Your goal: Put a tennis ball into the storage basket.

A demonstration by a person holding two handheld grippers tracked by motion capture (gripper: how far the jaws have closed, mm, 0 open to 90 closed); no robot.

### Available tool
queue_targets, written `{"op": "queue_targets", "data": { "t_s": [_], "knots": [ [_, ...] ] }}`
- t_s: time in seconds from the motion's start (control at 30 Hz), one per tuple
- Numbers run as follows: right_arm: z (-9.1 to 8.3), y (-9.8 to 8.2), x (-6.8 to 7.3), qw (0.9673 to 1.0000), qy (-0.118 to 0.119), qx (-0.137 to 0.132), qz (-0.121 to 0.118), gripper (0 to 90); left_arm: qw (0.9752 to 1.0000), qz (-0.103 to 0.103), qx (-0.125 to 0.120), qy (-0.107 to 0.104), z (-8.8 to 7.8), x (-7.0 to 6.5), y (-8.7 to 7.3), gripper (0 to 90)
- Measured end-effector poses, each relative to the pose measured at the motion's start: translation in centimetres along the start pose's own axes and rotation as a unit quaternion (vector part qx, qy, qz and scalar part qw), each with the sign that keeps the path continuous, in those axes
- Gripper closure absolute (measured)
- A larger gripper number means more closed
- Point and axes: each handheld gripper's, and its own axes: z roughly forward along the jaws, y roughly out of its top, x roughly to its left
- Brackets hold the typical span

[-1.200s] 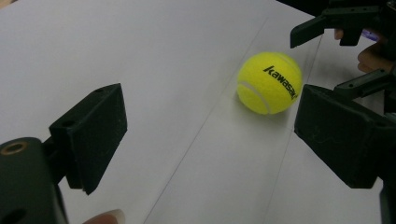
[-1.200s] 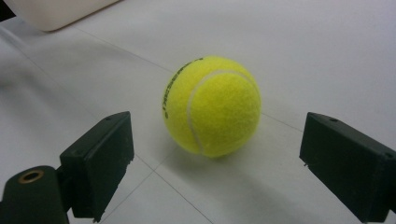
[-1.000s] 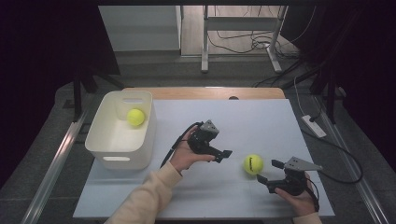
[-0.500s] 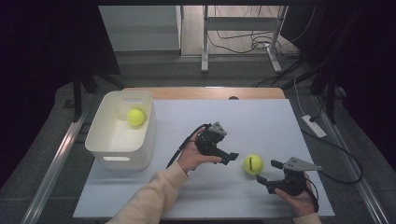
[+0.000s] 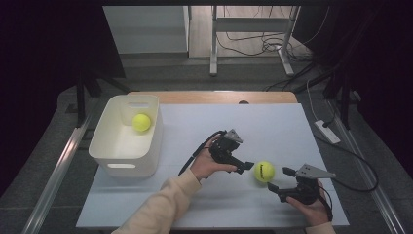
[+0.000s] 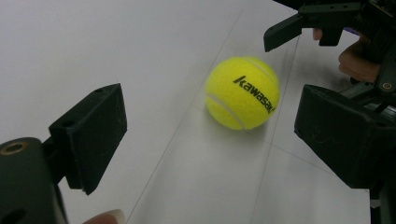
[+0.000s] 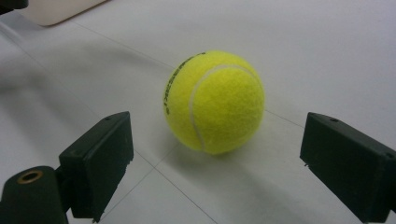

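Tennis ball [image 5: 264, 171] sits on the white counter [image 5: 272, 126], right between the left gripper [image 5: 246, 167] and right gripper [image 5: 278, 179], both with jaws wide open, neither touching it. Dark room around.

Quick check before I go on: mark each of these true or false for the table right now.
1. A tennis ball lies inside the white bin. True.
2. The left gripper is shut on the ball on the table. False: its jaws stand open, short of the ball.
3. The ball on the table sits between the two grippers. True.
4. The right gripper holds a ball in the air. False: its jaws are open and the ball rests on the white sheet.
5. The bin stands at the table's right. False: it stands at the left.
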Motion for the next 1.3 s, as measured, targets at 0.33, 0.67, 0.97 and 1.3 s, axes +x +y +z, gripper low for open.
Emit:
{"op": "queue_targets", "data": {
  "t_s": [0.33, 0.67, 0.97, 1.3],
  "knots": [
    [-0.1, 0.0, 0.0, 1.0000, -0.001, 0.000, 0.001, 9.4, 0.9999, -0.001, 0.006, -0.011, 1.5, -0.4, 0.6, 10.2],
    [0.0, 0.0, 0.0, 1.0000, 0.000, 0.001, -0.002, 9.4, 0.9997, -0.002, 0.016, -0.021, 2.7, -0.6, 1.1, 9.2],
    [0.0, 0.0, 0.1, 1.0000, -0.002, 0.004, -0.005, 9.4, 0.9991, -0.009, 0.031, -0.029, 4.4, -0.8, 1.6, 7.3],
    [0.1, 0.0, 0.1, 1.0000, -0.001, 0.006, -0.006, 9.4, 0.9981, -0.011, 0.050, -0.033, 6.0, -0.8, 1.6, 5.8]
  ]
}}
